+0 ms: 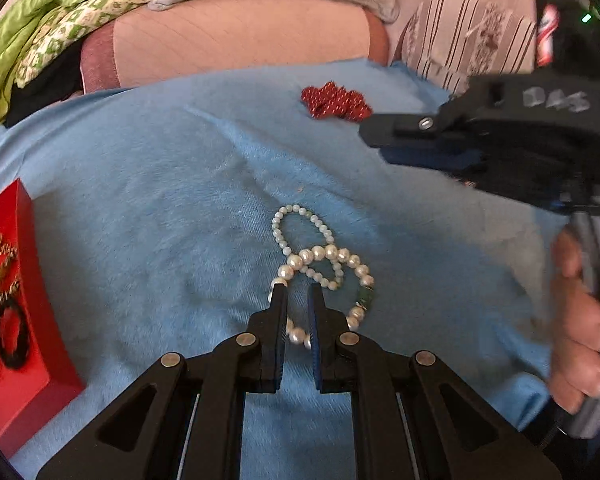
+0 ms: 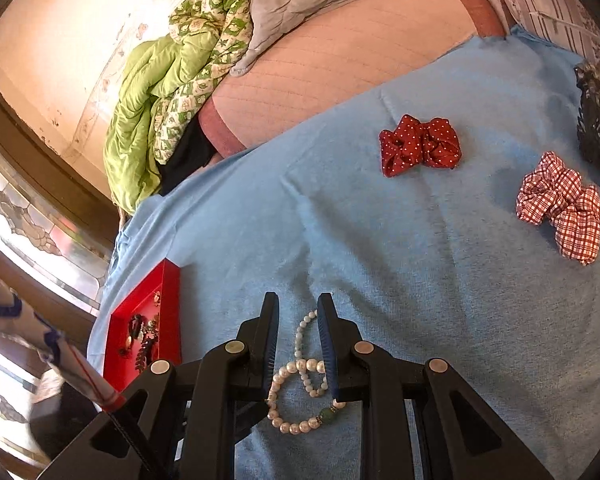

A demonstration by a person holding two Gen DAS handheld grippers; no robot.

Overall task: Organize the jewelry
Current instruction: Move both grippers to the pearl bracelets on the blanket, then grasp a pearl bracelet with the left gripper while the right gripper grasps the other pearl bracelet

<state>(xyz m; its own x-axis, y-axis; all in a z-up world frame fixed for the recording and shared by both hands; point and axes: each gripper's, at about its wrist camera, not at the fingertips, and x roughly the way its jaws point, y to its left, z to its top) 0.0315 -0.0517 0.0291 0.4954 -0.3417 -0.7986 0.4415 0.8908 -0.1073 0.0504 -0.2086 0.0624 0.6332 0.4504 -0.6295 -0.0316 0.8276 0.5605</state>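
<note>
pearl bracelets (image 1: 324, 276) | light, limp, slippery | grip across one strand | left gripper (image 1: 298, 292) narrow, empty | right gripper (image 2: 298, 304) narrow, empty

Two pearl bracelets and my red tray on the blue blanket

The big-pearl bracelet (image 1: 332, 280) with its green bead lies flat, overlapped by the small-bead bracelet (image 1: 300, 236), both loose. The red tray (image 2: 148, 320) sits off to their left, already holding dark and gold pieces (image 2: 142, 340).
</note>
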